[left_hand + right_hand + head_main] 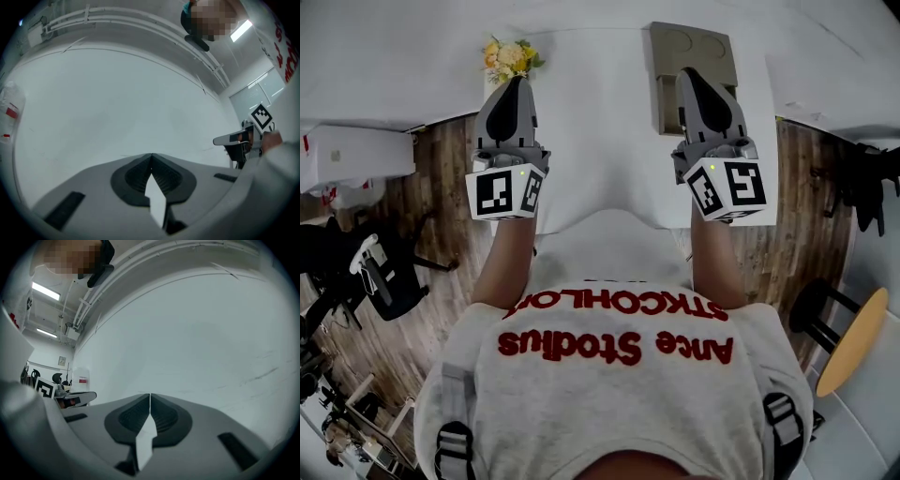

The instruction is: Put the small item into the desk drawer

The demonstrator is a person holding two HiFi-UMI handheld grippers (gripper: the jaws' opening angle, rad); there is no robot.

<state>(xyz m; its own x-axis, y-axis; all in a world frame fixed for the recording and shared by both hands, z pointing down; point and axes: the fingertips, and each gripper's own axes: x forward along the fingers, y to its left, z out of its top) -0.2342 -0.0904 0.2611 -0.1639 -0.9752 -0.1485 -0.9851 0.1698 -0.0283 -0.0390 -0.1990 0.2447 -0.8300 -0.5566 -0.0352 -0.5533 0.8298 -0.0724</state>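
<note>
1. Nearest the head camera is the person's grey shirt (619, 375) with red lettering. Both forearms reach forward from it.
2. The left gripper (517, 82) is held over the left part of the white desk (600, 141). In its own view the jaws of the left gripper (151, 155) meet at the tips with nothing between them.
3. The right gripper (689, 73) is held over the desk's right part, level with the left one. In its own view the jaws of the right gripper (150, 394) are also closed and empty.
4. On the desk beyond the right gripper lies an olive tray (670, 56), partly covered by the gripper.
5. At the desk's far left corner stands a bunch of flowers (509, 56).
6. The small item cannot be made out in any view, and neither can the drawer.
7. Both gripper views face a plain white wall (117, 103).
</note>
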